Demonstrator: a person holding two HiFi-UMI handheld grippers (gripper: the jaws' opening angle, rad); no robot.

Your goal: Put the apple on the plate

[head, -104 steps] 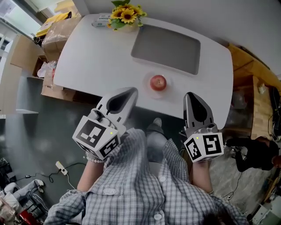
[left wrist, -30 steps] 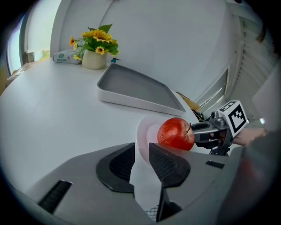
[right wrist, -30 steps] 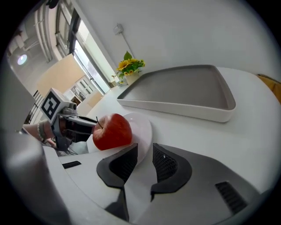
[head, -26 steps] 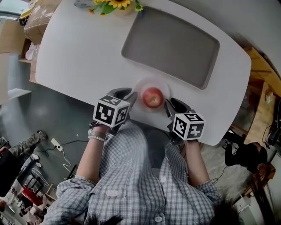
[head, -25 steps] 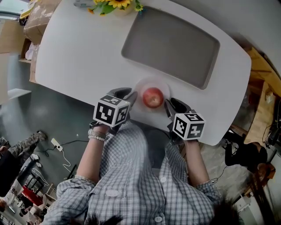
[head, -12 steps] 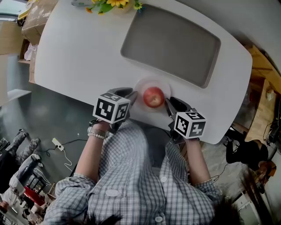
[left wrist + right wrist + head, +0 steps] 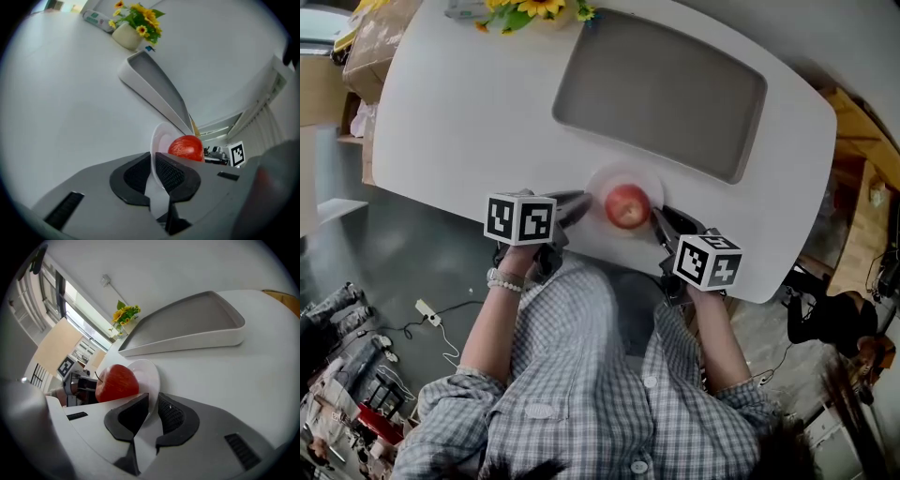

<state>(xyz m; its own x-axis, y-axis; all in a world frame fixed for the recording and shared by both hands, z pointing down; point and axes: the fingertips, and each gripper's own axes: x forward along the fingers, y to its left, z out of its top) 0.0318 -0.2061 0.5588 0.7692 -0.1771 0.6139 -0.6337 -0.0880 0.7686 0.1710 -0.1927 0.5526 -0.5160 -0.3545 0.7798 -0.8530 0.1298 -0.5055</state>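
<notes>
White tabletop (image 7: pixel 469 103) over a grey floor, with a shallow grey tray (image 7: pixel 661 89) across the far half and a pot of sunflowers (image 7: pixel 520 9) at the far edge. Close to the near edge, a small white plate (image 7: pixel 623 172) with the apple (image 7: pixel 627 206) already resting on its middle.

Left gripper (image 7: pixel 581 204) clamped on the plate's left rim, right gripper (image 7: pixel 661 220) clamped on the right rim, directly opposite. Same in both gripper views: thin white rim (image 7: pixel 159 138) pinched between the dark ribbed pads of the left gripper (image 7: pixel 153 168), and rim (image 7: pixel 147 373) likewise nipped by the right gripper (image 7: pixel 152 406). Red apple (image 7: pixel 186 147) (image 7: pixel 117 383) just beyond the pads in each, not touched by either. Cannot tell whether the plate is lifted clear or resting on the tabletop.

Apple judged firm, round and smooth-skinned, fairly weighty for its size, so liable to roll off with any tilt. Plate judged stiff, thin, glazed, likely slippery and breakable. Best carried level by opposite rims. For the apple alone, across its widest part, gently, to avoid bruising.
</notes>
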